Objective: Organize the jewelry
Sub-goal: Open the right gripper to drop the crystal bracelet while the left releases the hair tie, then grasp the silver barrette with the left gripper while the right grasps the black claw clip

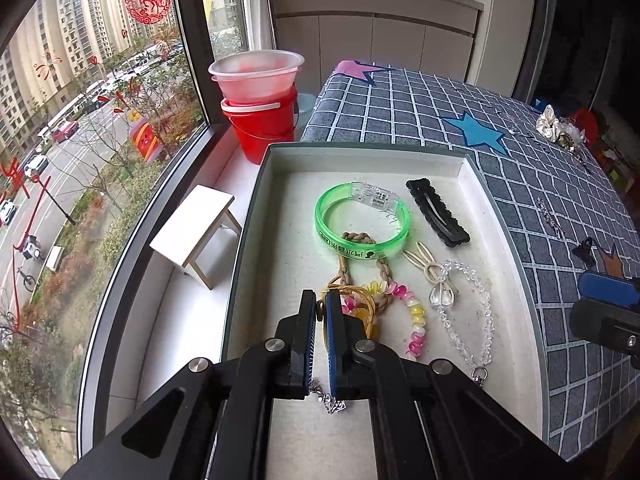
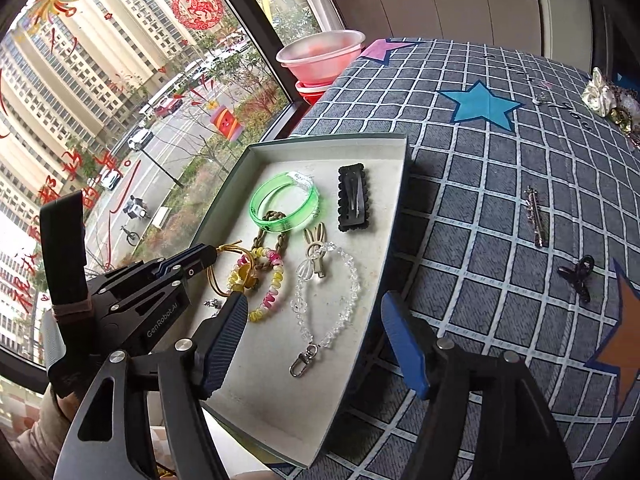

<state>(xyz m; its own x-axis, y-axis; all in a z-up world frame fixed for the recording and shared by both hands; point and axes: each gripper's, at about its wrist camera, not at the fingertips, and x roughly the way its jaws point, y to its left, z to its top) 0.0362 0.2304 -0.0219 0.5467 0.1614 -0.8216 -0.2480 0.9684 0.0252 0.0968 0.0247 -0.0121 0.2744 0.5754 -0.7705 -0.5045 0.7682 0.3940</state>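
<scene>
Currently placing gold elastic cord (image 1: 352,294) into grey cardboard tray (image 1: 472,168).
Left gripper (image 1: 320,306) is pinching it shut; right gripper (image 2: 316,320) is gaping empty, likely fetching black claw clip (image 2: 578,276) next.

**Materials and finishes in the jewelry tray**

The tray (image 2: 380,216) is lined with matt, slightly fibrous off-white paper or felt. The green bangle (image 1: 362,224) is seen as glossy translucent plastic, with a clear plastic clasp. The hair clip (image 1: 438,212) is covered in matt black textile. The clear bead chain (image 2: 324,300) looks like faceted glass or acrylic and is ended by a polished metal clasp. A braided cord loop (image 1: 362,264) appears rough and fibrous. The checked cloth (image 2: 480,208) on the surface is woven and matt. The left hand-held gripper (image 1: 322,306) is made of matt black plastic, with ribbed blue pads and shiny metal pins.
</scene>
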